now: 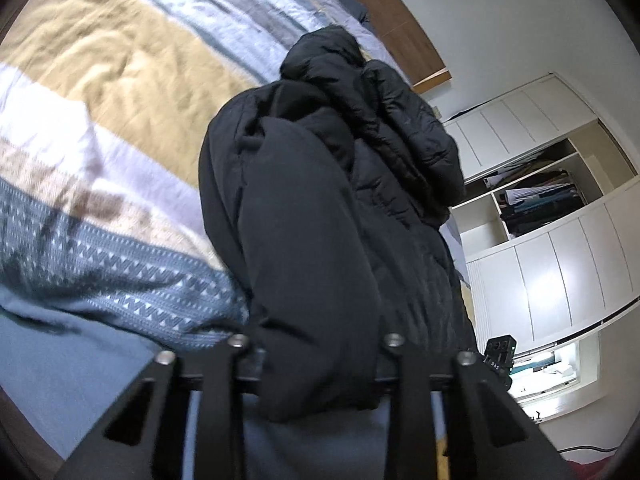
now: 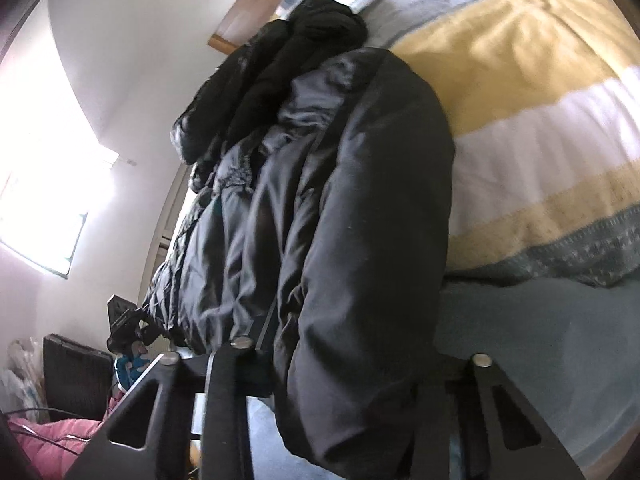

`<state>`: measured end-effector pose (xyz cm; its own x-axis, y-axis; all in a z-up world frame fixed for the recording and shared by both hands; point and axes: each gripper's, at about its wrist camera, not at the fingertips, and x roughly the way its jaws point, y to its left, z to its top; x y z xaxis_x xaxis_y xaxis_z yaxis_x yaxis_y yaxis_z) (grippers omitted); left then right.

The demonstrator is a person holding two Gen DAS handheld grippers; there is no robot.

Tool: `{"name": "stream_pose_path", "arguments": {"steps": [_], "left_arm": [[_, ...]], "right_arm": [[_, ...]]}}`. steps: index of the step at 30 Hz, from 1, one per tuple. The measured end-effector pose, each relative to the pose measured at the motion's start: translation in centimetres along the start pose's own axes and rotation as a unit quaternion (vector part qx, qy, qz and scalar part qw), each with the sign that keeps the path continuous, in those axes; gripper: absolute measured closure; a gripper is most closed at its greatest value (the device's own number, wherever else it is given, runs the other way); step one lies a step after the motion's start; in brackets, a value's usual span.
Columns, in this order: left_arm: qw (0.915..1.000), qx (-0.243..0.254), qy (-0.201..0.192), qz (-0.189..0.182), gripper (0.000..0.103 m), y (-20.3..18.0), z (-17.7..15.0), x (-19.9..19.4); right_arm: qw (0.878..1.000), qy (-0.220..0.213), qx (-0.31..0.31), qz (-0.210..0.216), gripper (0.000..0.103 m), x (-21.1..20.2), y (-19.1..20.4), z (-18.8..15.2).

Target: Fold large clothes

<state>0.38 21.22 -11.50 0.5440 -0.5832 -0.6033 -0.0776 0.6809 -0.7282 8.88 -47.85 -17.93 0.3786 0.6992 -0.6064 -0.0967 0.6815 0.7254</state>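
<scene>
striped bedspread (image 1: pixel 120 60) blurred at its edges, black padded coat (image 1: pixel 320 208) bunched on it hiding both grippers' fingertips, left gripper (image 1: pixel 316 364) angled down clamped on coat's near edge, right gripper (image 2: pixel 352 364) angled down likewise clamped on coat

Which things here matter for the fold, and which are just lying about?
Job:
- puffy black quilted jacket
- left gripper, shut on it
- right gripper, shut on it

Lying about:
- striped yellow, white and blue bedspread
- open white wardrobe
- pink cloth
</scene>
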Motion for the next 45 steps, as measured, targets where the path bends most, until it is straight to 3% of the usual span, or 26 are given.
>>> {"name": "stream_pose_path", "arguments": {"steps": [6, 14, 26, 37, 40, 45], "left_arm": [[0.9996, 0.017, -0.018, -0.011, 0.088, -3.1, 1.7, -0.9], [0.9966, 0.026, -0.055, -0.055, 0.089, -7.4, 6.9, -3.0], [0.9835, 0.004, -0.117, -0.138, 0.089, -10.6, 17.4, -4.6], [0.9723, -0.046, -0.150, -0.173, 0.088, -12.5, 29.4, -1.1], [0.9711, -0.076, -0.155, -0.165, 0.088, -12.2, 33.1, 1.1], [0.9748, -0.089, -0.158, -0.130, 0.088, -11.7, 39.1, 5.2]], "right_arm": [[0.998, -0.031, -0.048, 0.016, 0.087, -0.8, 3.6, 2.0], [0.990, -0.095, -0.086, 0.055, 0.089, -3.3, 7.8, 6.3], [0.968, -0.188, -0.041, 0.160, 0.089, -6.5, 7.7, 15.0], [0.956, -0.238, 0.004, 0.171, 0.089, -5.0, 9.4, 24.7], [0.952, -0.247, 0.037, 0.175, 0.089, -3.6, 9.2, 27.5], [0.954, -0.262, 0.070, 0.129, 0.089, -1.0, 8.8, 32.6]]}}
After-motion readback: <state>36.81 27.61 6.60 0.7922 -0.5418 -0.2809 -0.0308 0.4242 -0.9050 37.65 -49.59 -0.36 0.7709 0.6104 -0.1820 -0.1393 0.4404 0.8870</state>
